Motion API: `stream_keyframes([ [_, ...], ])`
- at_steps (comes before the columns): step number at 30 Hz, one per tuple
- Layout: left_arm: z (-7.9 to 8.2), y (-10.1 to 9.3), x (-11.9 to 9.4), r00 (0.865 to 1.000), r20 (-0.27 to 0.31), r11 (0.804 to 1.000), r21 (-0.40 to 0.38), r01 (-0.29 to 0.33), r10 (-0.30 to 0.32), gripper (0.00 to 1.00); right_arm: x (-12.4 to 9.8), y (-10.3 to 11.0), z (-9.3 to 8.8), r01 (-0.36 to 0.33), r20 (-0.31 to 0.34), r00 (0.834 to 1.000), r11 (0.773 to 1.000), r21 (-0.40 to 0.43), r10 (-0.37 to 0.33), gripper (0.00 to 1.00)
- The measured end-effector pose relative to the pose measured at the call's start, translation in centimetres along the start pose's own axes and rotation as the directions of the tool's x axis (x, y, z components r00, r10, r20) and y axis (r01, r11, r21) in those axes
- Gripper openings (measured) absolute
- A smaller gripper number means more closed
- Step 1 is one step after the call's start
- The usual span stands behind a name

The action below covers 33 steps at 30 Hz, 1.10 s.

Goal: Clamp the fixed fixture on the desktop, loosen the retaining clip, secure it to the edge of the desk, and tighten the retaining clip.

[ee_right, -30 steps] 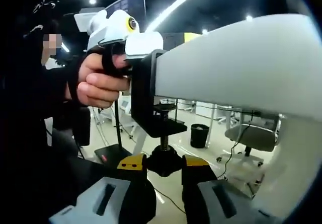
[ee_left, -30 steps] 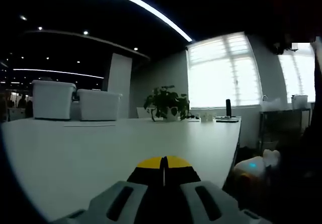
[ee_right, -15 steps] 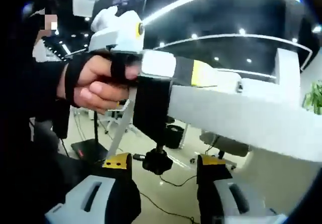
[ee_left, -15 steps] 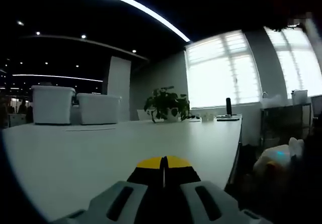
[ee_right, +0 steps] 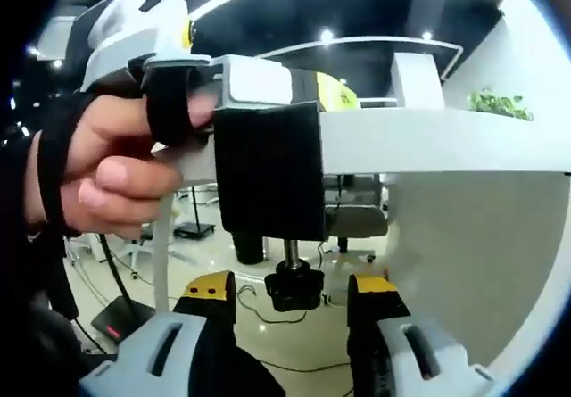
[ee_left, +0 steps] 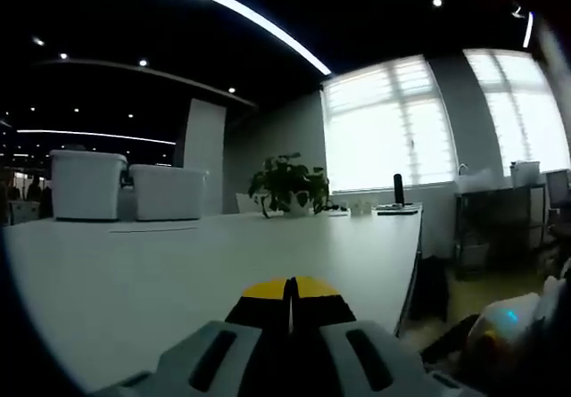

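A black clamp fixture [ee_right: 268, 169] sits on the edge of the white desk [ee_right: 419, 143]. Its screw and black knob [ee_right: 294, 292] hang below the desk. My right gripper [ee_right: 293, 281] is open, one yellow-tipped jaw on each side of the knob, both apart from it. A gloved hand [ee_right: 98, 174] holds my left gripper [ee_right: 332, 94], which lies flat on top of the clamp and the desk edge. In the left gripper view its jaws [ee_left: 290, 288] are shut, with nothing showing between the tips, over the desk top [ee_left: 178, 263]. The right gripper [ee_left: 513, 321] shows low at the right.
Two white bins [ee_left: 89, 183] and a potted plant [ee_left: 285, 183] stand at the desk's far end, before bright windows [ee_left: 379, 129]. Under the desk I see an office chair [ee_right: 352, 214], cables and shiny floor [ee_right: 259, 326].
My right gripper has opened off the knob and its jaws now stand wide beside it. Its view has swung closer to the clamp. The left gripper has stayed shut on the desk edge.
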<state>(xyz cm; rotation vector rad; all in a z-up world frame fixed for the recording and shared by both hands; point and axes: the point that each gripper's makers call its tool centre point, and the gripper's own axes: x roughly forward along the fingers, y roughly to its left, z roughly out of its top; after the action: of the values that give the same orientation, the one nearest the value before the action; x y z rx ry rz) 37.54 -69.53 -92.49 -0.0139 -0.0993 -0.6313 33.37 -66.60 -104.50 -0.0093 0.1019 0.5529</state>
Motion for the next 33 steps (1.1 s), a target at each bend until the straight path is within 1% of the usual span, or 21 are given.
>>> stream_keyframes([
  [2,-0.1,0.1,0.0,1.000,-0.005,1.000,-0.009,-0.004,0.004,0.01,0.2,0.2,-0.1,0.007,-0.005,1.000,1.000,-0.006,-0.007,0.43],
  [3,-0.1,0.1,0.0,1.000,-0.005,1.000,-0.009,-0.003,0.003,0.01,0.3,0.3,-0.2,0.011,-0.012,1.000,1.000,-0.005,-0.011,0.38],
  [4,-0.1,0.1,0.0,1.000,-0.003,1.000,-0.006,-0.002,0.002,0.01,0.2,0.3,-0.3,0.014,-0.017,1.000,1.000,-0.005,-0.014,0.29],
  [5,0.0,0.1,-0.1,1.000,0.000,1.000,-0.004,-0.001,0.001,0.01,0.1,-0.6,-0.3,0.056,-0.020,0.998,0.998,-0.010,-0.056,0.25],
  [6,0.0,0.0,-0.1,1.000,-0.002,1.000,-0.004,0.000,0.000,0.01,0.1,-1.0,-0.1,0.056,-0.018,0.998,0.998,-0.010,-0.056,0.23],
  [8,0.0,0.1,-0.1,1.000,-0.003,1.000,-0.005,-0.001,0.001,0.01,-0.2,-0.7,-0.1,0.021,-0.026,0.999,1.000,0.016,-0.021,0.23],
  [10,0.0,0.1,-0.1,1.000,-0.004,1.000,-0.007,-0.001,0.001,0.01,-0.2,-0.6,-0.2,-0.015,-0.031,0.999,0.999,-0.029,0.014,0.23],
  [11,-0.1,0.1,-0.1,1.000,-0.004,1.000,-0.008,-0.002,0.001,0.01,-0.2,-0.6,-0.2,-0.036,-0.035,0.999,0.999,-0.023,0.035,0.22],
  [12,-0.1,0.1,-0.1,1.000,-0.005,1.000,-0.008,-0.002,0.002,0.01,-0.2,-0.3,-0.3,-0.078,-0.042,0.996,0.997,-0.008,0.078,0.22],
  [14,-0.1,0.2,-0.1,1.000,-0.006,1.000,-0.011,-0.002,0.002,0.01,-0.2,-0.3,-0.3,-0.139,-0.046,0.989,0.990,-0.033,0.138,0.22],
  [15,-0.1,0.2,-0.1,1.000,-0.006,1.000,-0.012,-0.002,0.002,0.01,-0.2,-0.1,-0.3,-0.181,-0.048,0.983,0.982,-0.049,0.179,0.22],
  [17,-0.1,0.2,-0.1,1.000,-0.008,1.000,-0.021,-0.001,0.001,0.01,-0.1,0.0,-0.3,-0.248,-0.051,0.968,0.968,-0.047,0.245,0.22],
  [18,-0.1,0.2,-0.1,1.000,-0.008,1.000,-0.022,0.003,-0.003,0.01,0.1,0.0,-0.3,-0.288,-0.055,0.957,0.957,-0.033,0.286,0.22],
  [21,-0.2,0.3,0.0,1.000,-0.009,1.000,-0.018,-0.001,0.000,0.01,0.7,0.0,-0.4,-0.392,-0.069,0.919,0.917,-0.076,0.387,0.22],
  [24,-0.2,0.3,0.0,1.000,-0.009,1.000,-0.014,-0.002,0.002,0.01,1.0,0.2,-0.5,-0.483,-0.084,0.875,0.871,-0.095,0.476,0.22],
  [25,-0.2,0.3,0.0,1.000,-0.009,1.000,-0.015,-0.004,0.003,0.01,1.0,0.3,-0.5,-0.501,-0.086,0.865,0.859,-0.106,0.494,0.22],
  [28,-0.2,0.4,0.1,1.000,-0.009,1.000,-0.015,-0.004,0.004,0.01,1.0,0.6,-0.6,-0.589,-0.092,0.808,0.804,-0.079,0.582,0.22],
  [29,-0.2,0.5,0.2,1.000,-0.011,1.000,-0.023,-0.005,0.004,0.01,0.6,0.9,-0.6,-0.614,-0.084,0.789,0.784,-0.093,0.608,0.22],
  [30,-0.2,0.5,0.2,1.000,-0.012,1.000,-0.027,-0.005,0.005,0.01,0.5,1.0,-0.7,-0.623,-0.079,0.782,0.776,-0.096,0.618,0.22],
  [31,-0.2,0.6,0.2,1.000,-0.011,1.000,-0.027,-0.005,0.005,0.01,0.1,1.4,-0.1,-0.639,-0.051,0.768,0.760,-0.116,0.638,0.22],
  [33,-0.3,0.6,0.3,1.000,-0.011,1.000,-0.023,-0.004,0.004,0.01,0.0,1.3,-0.5,-0.650,-0.047,0.757,0.744,-0.154,0.652,0.22],
])
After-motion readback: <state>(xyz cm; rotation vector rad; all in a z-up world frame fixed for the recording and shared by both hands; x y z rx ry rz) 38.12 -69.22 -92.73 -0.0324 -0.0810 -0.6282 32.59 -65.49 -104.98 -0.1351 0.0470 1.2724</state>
